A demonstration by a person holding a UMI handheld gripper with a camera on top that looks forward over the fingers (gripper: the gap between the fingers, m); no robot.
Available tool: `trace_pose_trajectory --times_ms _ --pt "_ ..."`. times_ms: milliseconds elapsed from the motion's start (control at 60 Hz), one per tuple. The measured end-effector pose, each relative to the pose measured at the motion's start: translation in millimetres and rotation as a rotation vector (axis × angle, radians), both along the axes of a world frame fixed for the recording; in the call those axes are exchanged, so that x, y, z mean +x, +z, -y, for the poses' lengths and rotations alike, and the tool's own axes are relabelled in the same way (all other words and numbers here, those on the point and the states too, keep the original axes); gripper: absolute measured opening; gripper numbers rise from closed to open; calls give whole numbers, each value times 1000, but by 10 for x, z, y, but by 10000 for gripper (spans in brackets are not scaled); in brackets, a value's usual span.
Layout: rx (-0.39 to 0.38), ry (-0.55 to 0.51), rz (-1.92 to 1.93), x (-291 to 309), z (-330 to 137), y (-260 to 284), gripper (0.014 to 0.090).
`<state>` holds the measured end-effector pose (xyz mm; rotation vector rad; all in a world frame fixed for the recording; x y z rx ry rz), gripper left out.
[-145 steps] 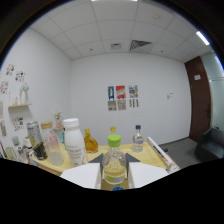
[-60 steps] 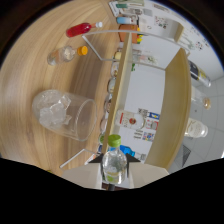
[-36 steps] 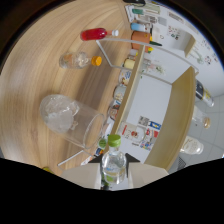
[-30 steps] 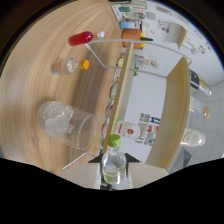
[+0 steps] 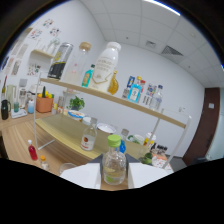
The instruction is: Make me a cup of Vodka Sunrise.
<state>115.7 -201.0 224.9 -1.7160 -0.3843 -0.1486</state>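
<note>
gripper (image 5: 114,172) fingers clenched on the bottle (image 5: 114,164) at mid-body, green cap up; clear, looks rigid, slick, part full, so likely moderately heavy, keep hold low.

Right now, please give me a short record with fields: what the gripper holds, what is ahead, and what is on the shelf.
held: green-capped bottle, clear, with a little pale liquid; both gripper fingers press its sides
just ahead: small clear bottle with red label on the wooden table
beside fingers: small red bottle
shelf: large white bottle, blue bottles, dark jar
view: tilted
</note>
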Motion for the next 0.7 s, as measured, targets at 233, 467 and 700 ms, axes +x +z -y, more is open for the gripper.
trace_pose_trajectory --times_ms 233,467,700 --pt "-145 -114 -274 325 -88 -893 358" --pt "-269 -187 -339 520 -138 -1648 358" --pt "-309 -182 -340 442 -153 -1864 359"
